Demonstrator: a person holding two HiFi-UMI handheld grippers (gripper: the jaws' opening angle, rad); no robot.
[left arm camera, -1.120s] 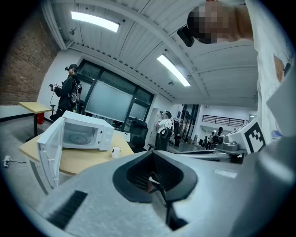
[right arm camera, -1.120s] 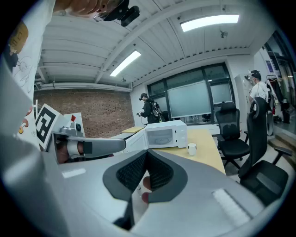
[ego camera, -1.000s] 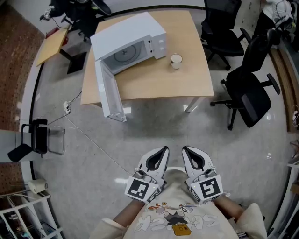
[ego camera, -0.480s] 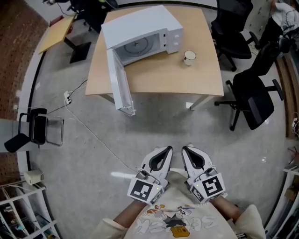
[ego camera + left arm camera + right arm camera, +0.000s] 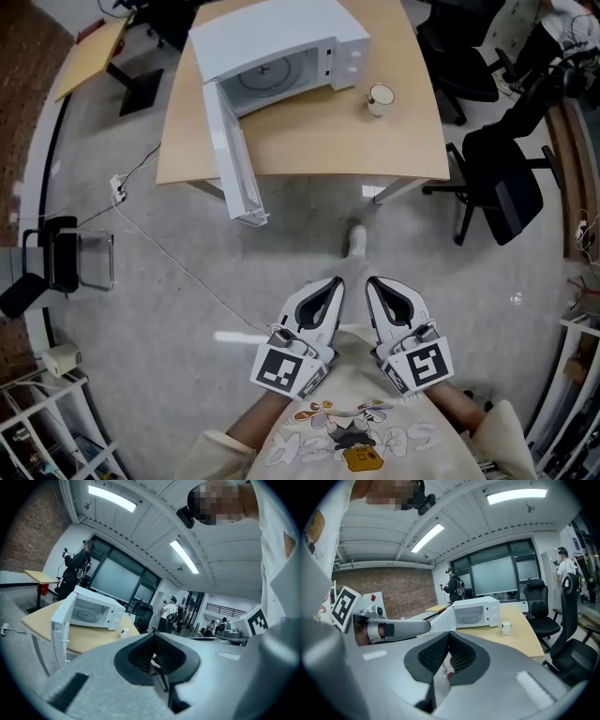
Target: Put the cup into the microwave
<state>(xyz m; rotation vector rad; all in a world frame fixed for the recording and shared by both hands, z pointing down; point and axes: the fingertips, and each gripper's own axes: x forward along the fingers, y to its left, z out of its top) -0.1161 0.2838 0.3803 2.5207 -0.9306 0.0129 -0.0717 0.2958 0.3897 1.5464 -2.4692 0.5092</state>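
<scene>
A small white cup point(image 5: 380, 97) stands on the wooden table point(image 5: 337, 141), just right of the white microwave point(image 5: 277, 42); its door point(image 5: 230, 155) hangs wide open toward me and the cavity with the turntable shows. In the gripper views the cup point(image 5: 506, 627) point(image 5: 124, 631) is far ahead beside the microwave point(image 5: 476, 611) point(image 5: 91, 610). Both grippers are held close to my body over the floor, well short of the table. My left gripper point(image 5: 330, 284) and right gripper point(image 5: 371, 282) are both shut, with nothing in them.
Black office chairs point(image 5: 497, 178) stand right of the table. A cable point(image 5: 178, 267) runs across the grey floor to a socket at left. A black stand point(image 5: 56, 267) sits at far left, shelving point(image 5: 37, 422) at bottom left. People stand in the far background.
The table and microwave have come nearer in the head view as I walk forward. A foot now shows ahead of the grippers, which stay shut side by side.
</scene>
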